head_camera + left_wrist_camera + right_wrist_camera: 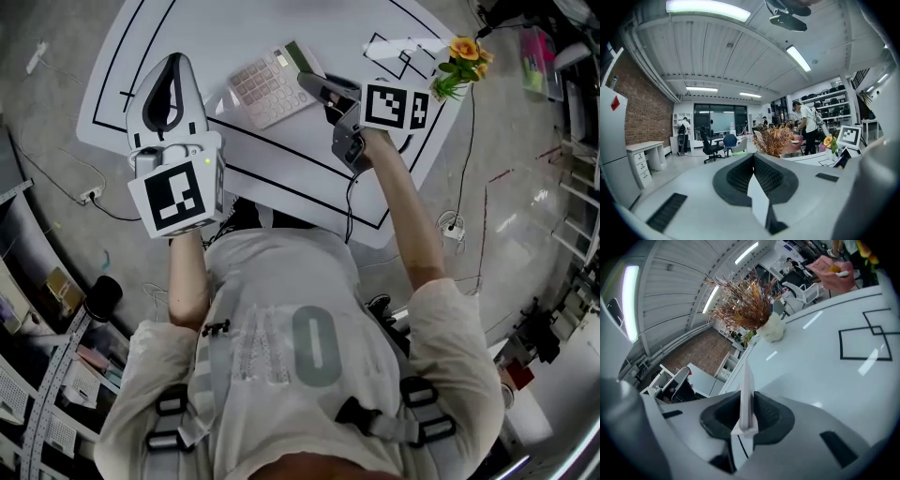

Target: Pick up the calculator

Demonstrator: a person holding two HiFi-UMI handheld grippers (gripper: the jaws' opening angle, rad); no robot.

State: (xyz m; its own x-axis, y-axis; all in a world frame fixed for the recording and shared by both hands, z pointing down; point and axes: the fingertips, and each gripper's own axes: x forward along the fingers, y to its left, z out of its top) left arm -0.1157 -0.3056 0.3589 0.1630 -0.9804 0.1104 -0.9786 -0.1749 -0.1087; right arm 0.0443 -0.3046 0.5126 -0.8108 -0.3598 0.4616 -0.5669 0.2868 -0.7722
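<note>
The grey calculator [267,86], with its green display at the far end, is at the back of the white table [309,159]. My right gripper [314,84] is rolled on its side and shut on the calculator's right corner. In the right gripper view the calculator [746,380] shows edge-on as a thin pale blade between the dark pads [771,416] of the right gripper [746,418]. My left gripper [173,61] hovers left of the calculator, apart from it. The left gripper [754,187] is shut with nothing in it.
Black lines are marked on the table. An orange flower [461,61] stands at its far right corner, and a vase of dried twigs [771,326] stands further along. Cables trail over the floor around the table. People and office chairs are far off in the room.
</note>
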